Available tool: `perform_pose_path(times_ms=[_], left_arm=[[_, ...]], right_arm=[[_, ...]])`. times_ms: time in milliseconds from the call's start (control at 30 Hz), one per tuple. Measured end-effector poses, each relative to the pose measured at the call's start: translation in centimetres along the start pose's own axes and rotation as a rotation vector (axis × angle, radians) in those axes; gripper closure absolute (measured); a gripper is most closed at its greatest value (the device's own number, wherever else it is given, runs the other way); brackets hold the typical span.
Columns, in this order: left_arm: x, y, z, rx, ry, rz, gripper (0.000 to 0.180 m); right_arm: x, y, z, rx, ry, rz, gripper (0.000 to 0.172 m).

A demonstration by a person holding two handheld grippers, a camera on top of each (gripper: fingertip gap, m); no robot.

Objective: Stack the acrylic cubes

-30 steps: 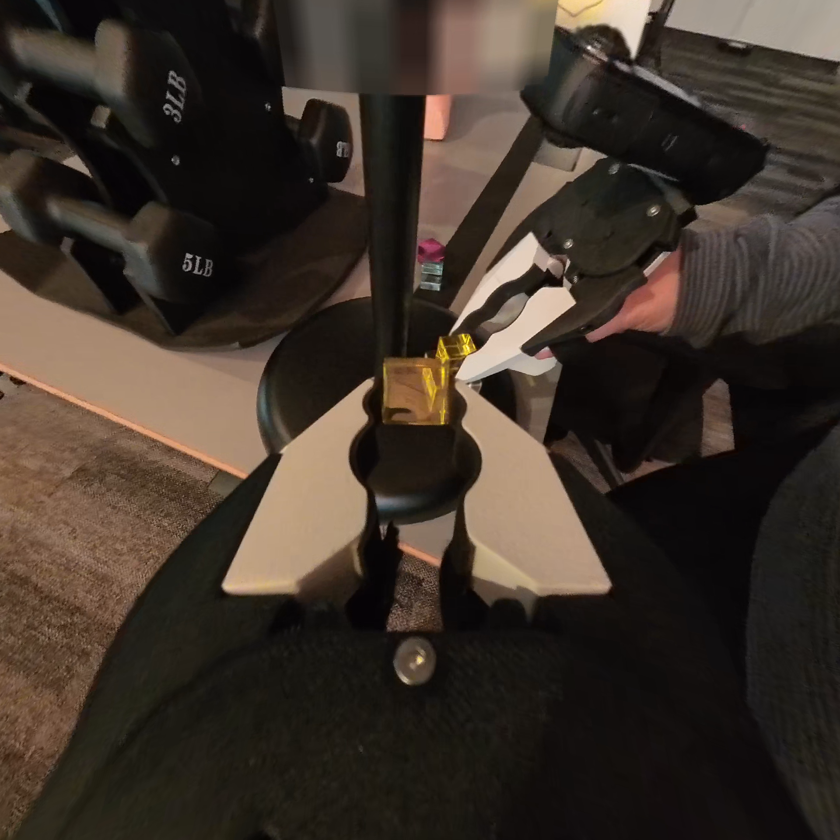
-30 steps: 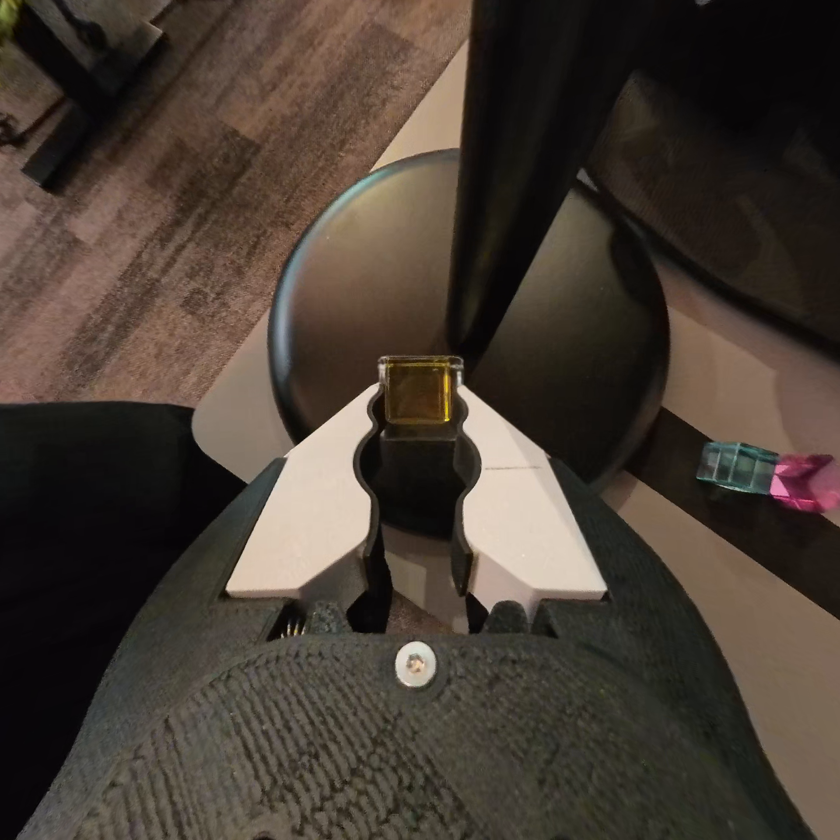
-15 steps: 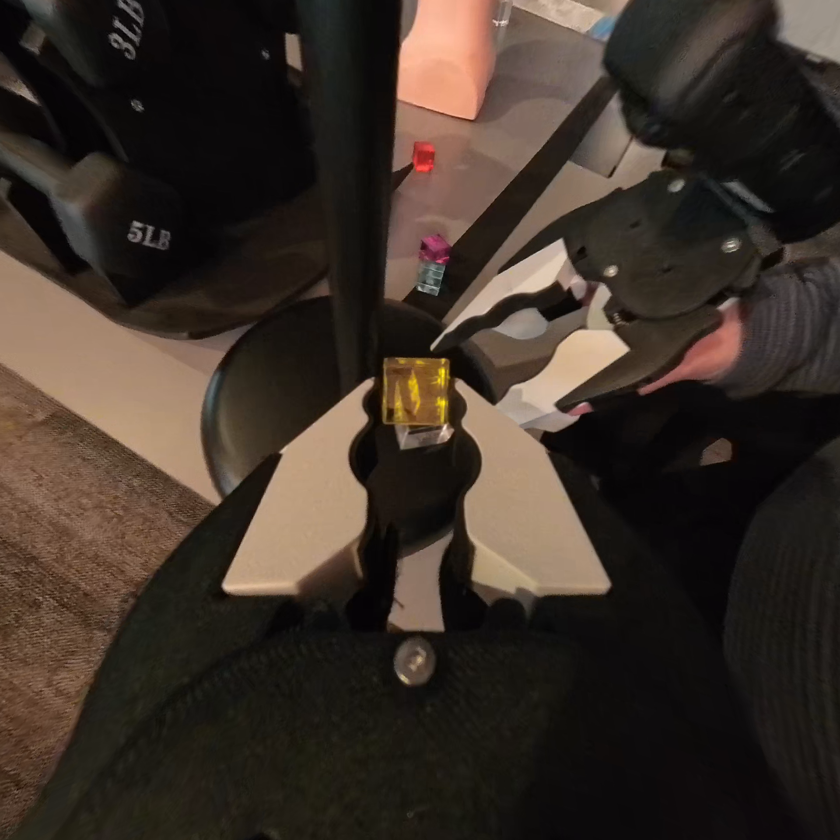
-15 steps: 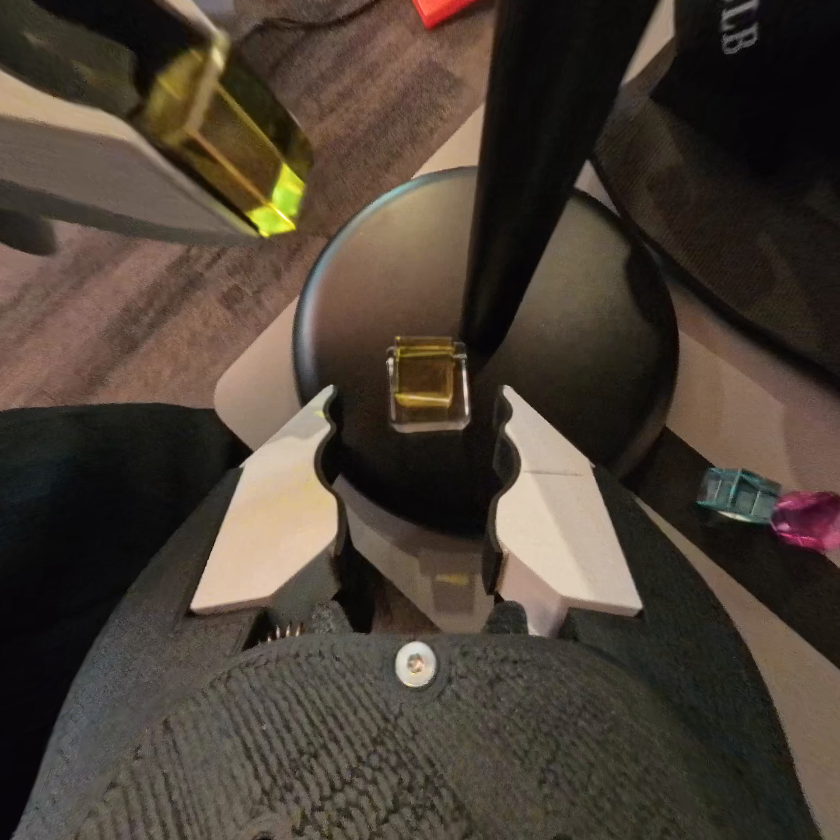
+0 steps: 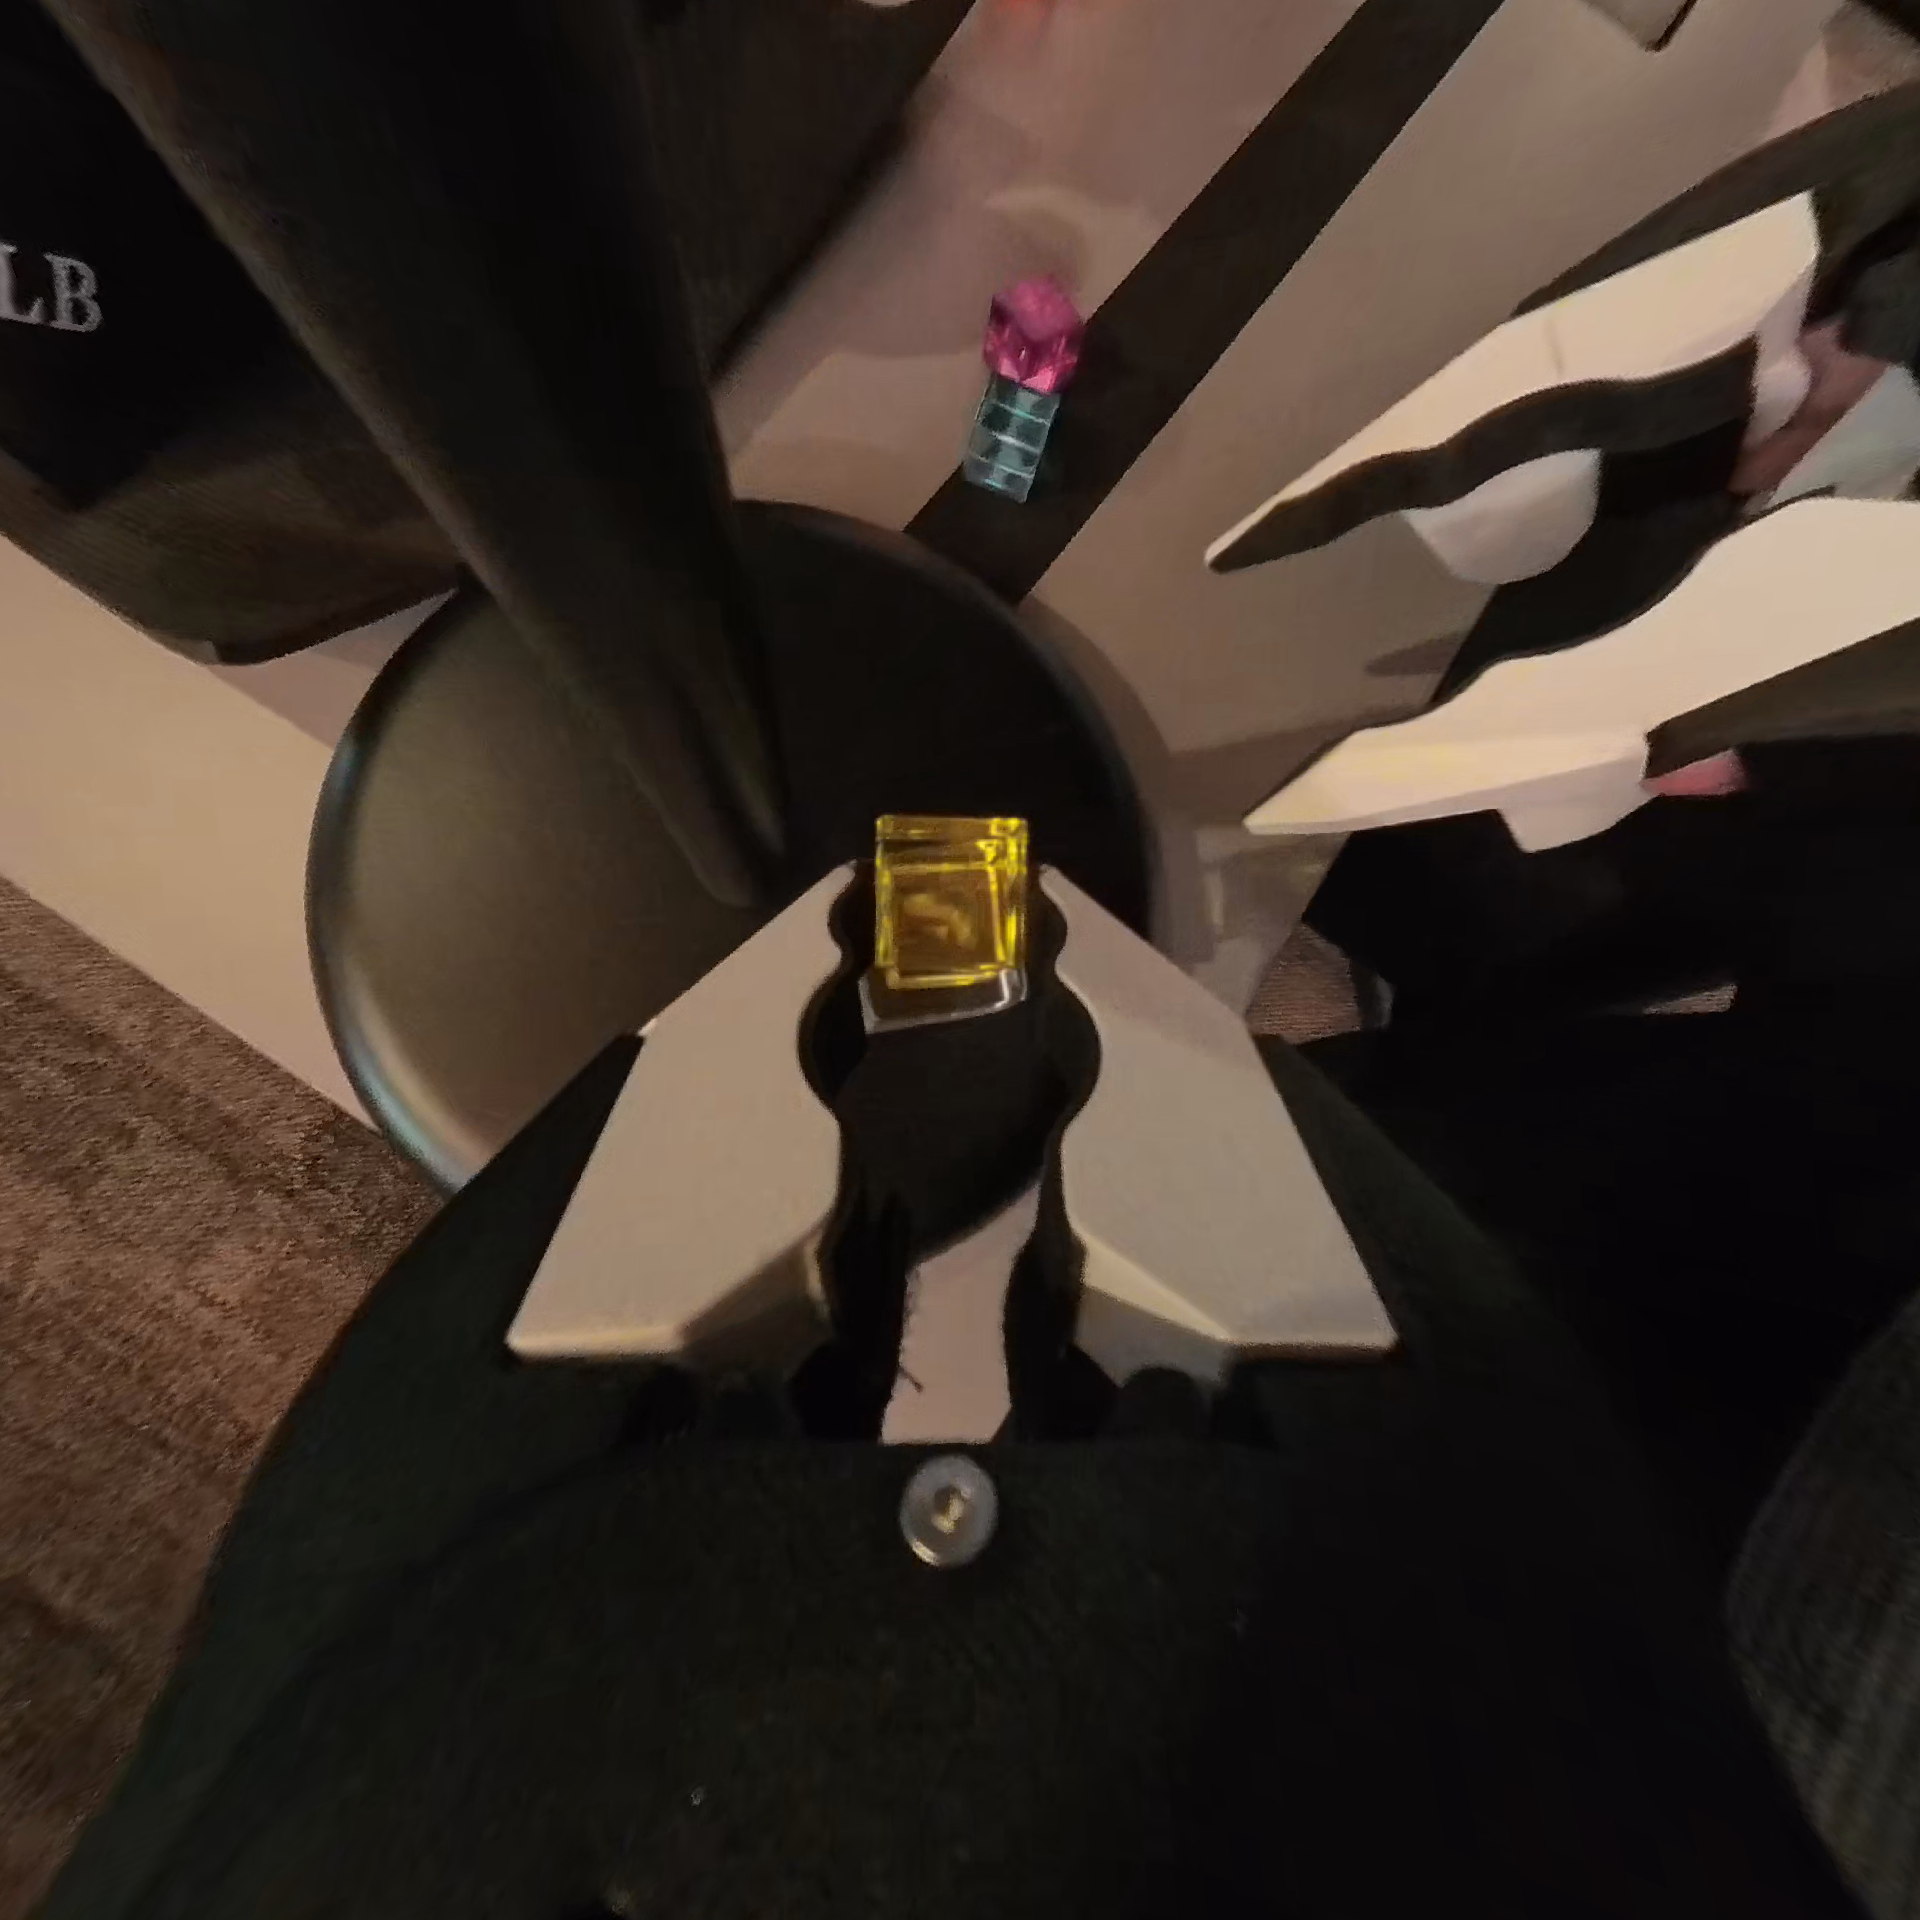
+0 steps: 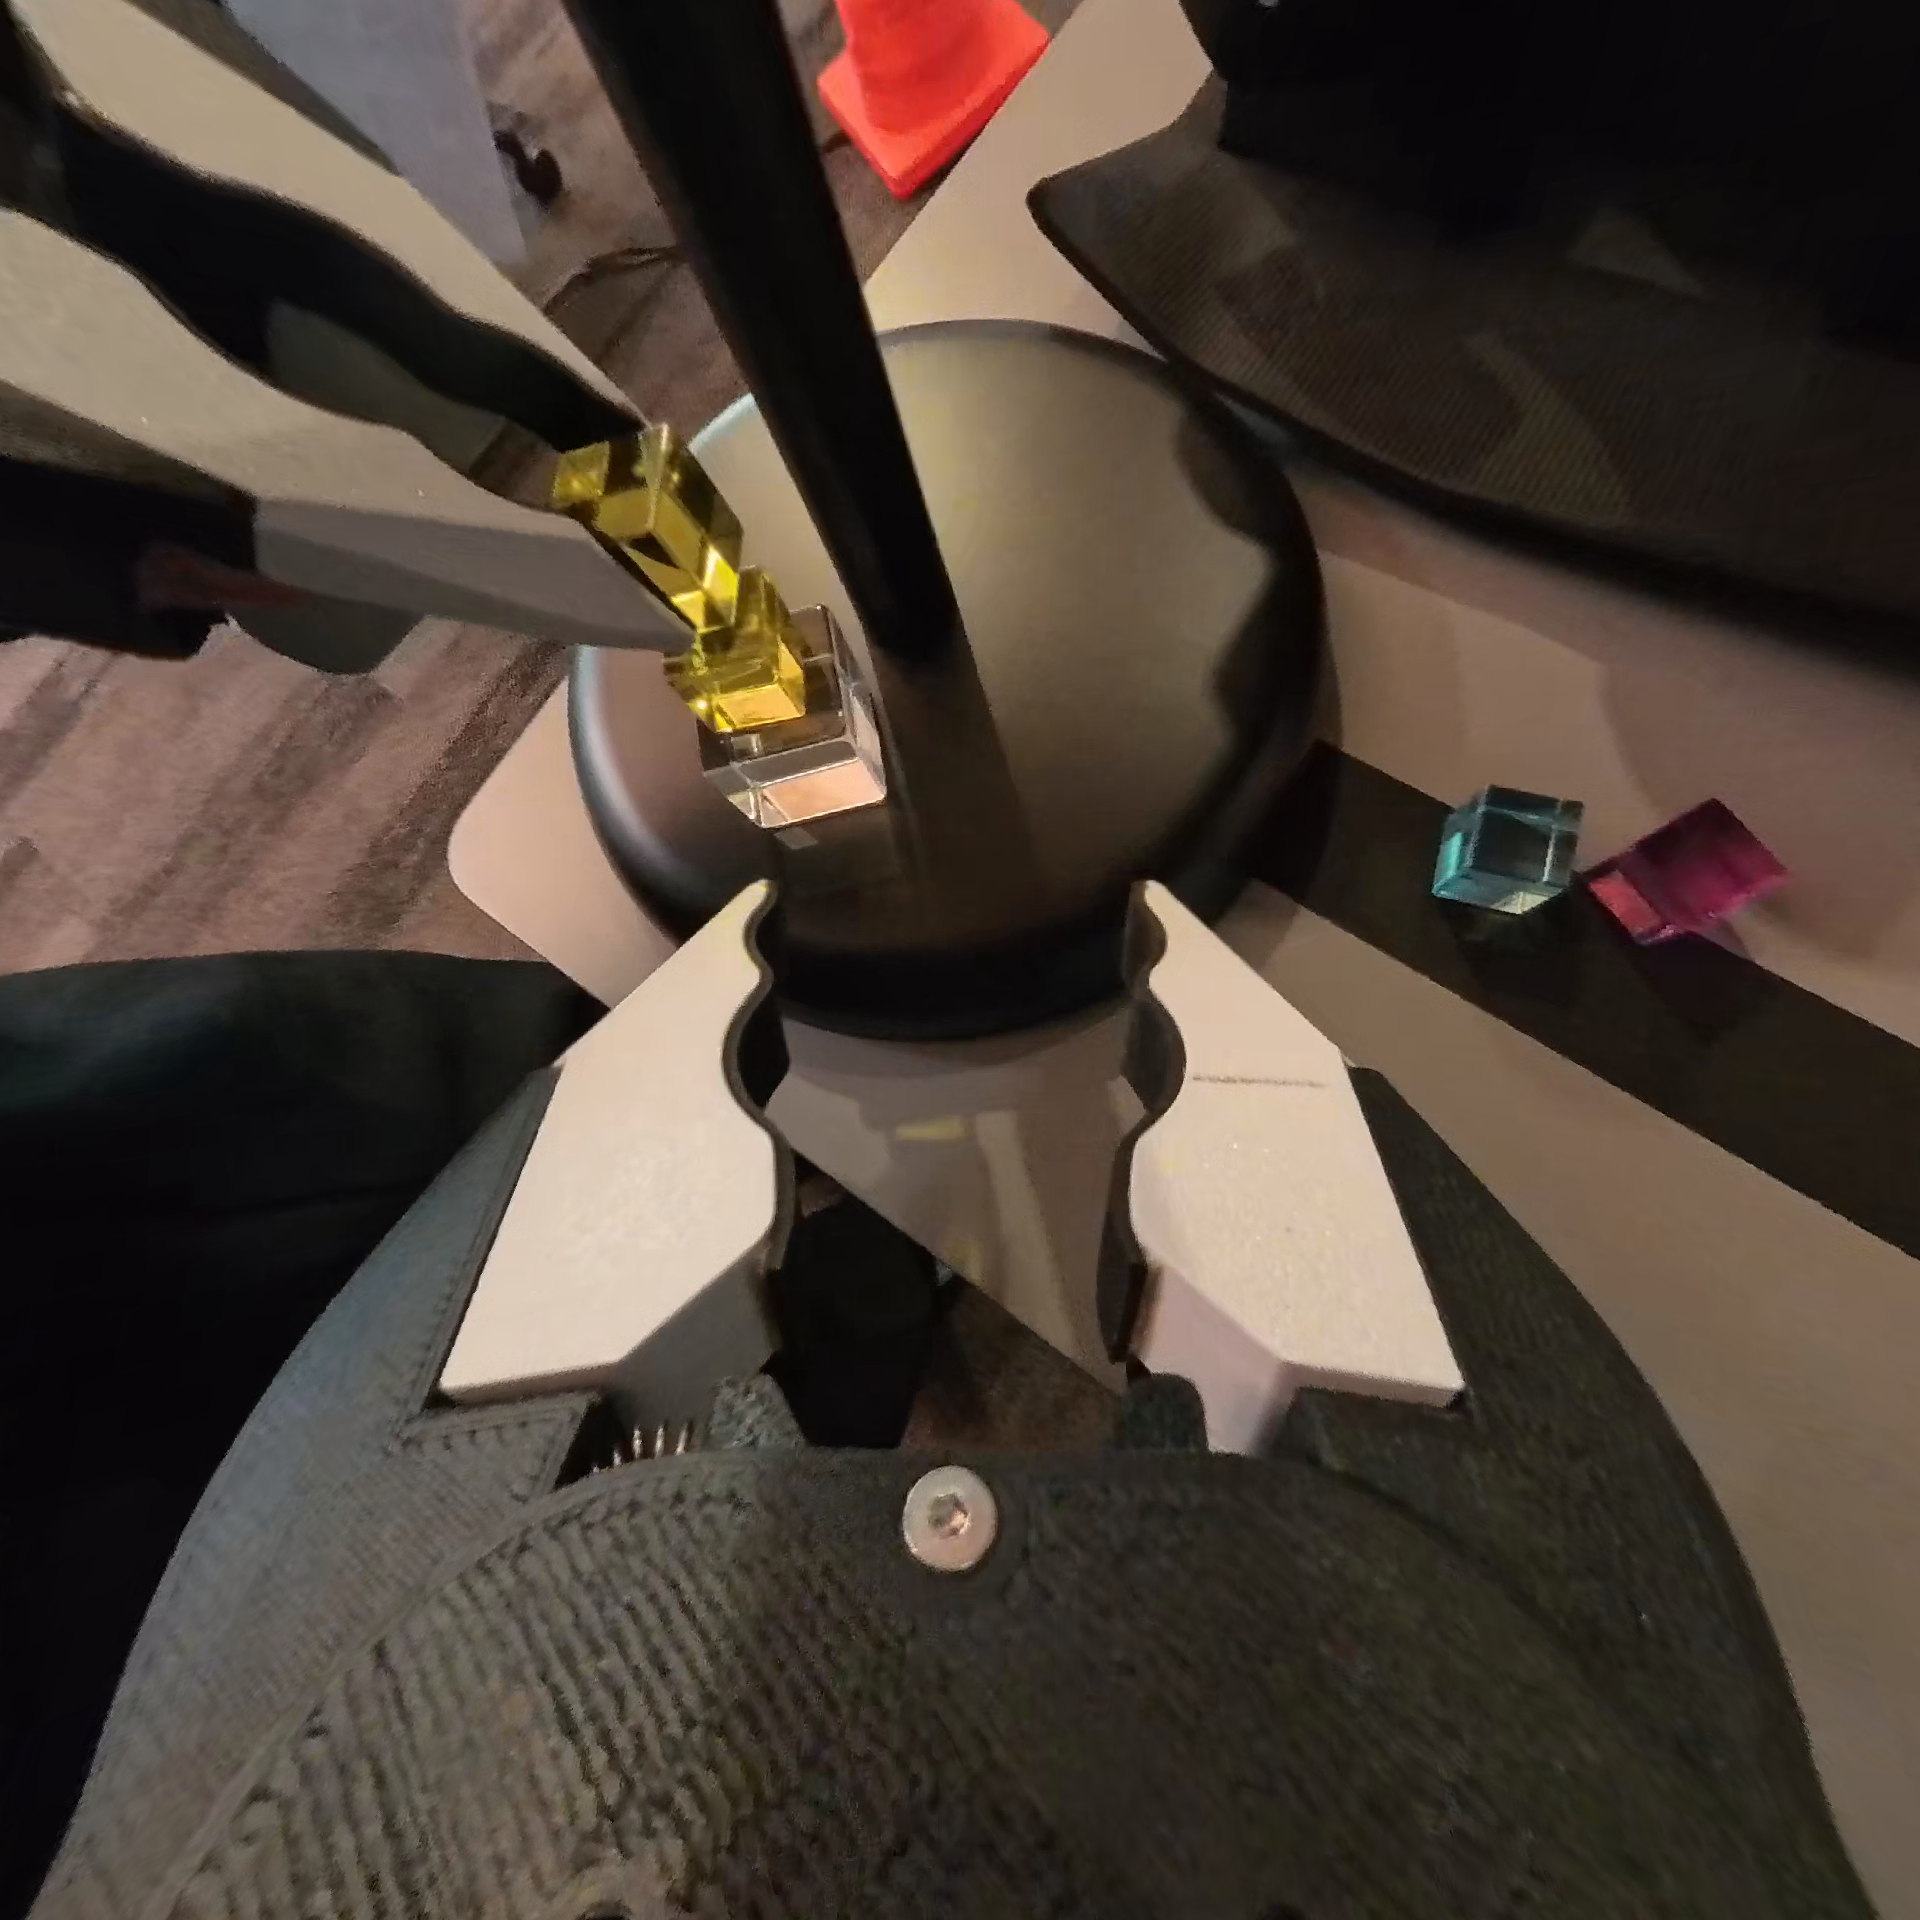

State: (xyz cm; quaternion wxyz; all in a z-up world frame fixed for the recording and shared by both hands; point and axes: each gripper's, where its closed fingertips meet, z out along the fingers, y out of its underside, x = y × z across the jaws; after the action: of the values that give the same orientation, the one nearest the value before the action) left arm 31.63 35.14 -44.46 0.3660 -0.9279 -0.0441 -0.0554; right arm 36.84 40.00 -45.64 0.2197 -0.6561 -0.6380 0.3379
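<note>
- Gripping a yellow cube, our left gripper has both pads pressed on its opposite side faces, right at the fingertips.
- We judge the yellow cube to be light, rigid and glossy, like clear acrylic or glass: its smooth faces look slippery, so flat, square contact on two parallel faces suits it best, never on edges or corners.
- We see it from the right wrist view sitting directly above a clear cube, apparently resting on it or nearly so; we cannot tell whether the faces fully meet.
- We reckon the clear cube is just as hard and slick, so a stack of the two would slide apart easily under a sideways nudge.
- Both cubes are over the round black base of a stand, close beside its black pole.
- Our right gripper has its jaws spread wide with nothing between them, near the base rim and short of the clear cube.
- Farther out on the pale table a teal cube and a magenta cube lie just beside each other, touching or nearly.
- An orange cone stands on the floor beyond, and dark dumbbell weights sit at the left.
</note>
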Motion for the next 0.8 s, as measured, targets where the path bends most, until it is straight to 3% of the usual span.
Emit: perform_pose_path(times_ms=[267,400,667,800], left_arm=[[-0.1,0.4,0.6,-0.053,-0.027,-0.015,0.152],[-0.2,1.0,0.8,-0.083,-0.047,-0.015,0.151],[-0.3,1.5,-0.4,-0.054,-0.077,-0.060,0.118],[-0.8,2.3,-2.8,-0.012,-0.102,-0.119,0.104]], right_arm=[[1.3,-0.4,0.8,0.022,0.009,0.029,0.108],[3.4,-0.5,1.2,0.049,0.093,0.039,0.107],[11.1,0.7,4.2,0.000,0.392,0.061,0.108],[13.4,2.0,5.8,-0.052,0.433,0.094,0.122]])
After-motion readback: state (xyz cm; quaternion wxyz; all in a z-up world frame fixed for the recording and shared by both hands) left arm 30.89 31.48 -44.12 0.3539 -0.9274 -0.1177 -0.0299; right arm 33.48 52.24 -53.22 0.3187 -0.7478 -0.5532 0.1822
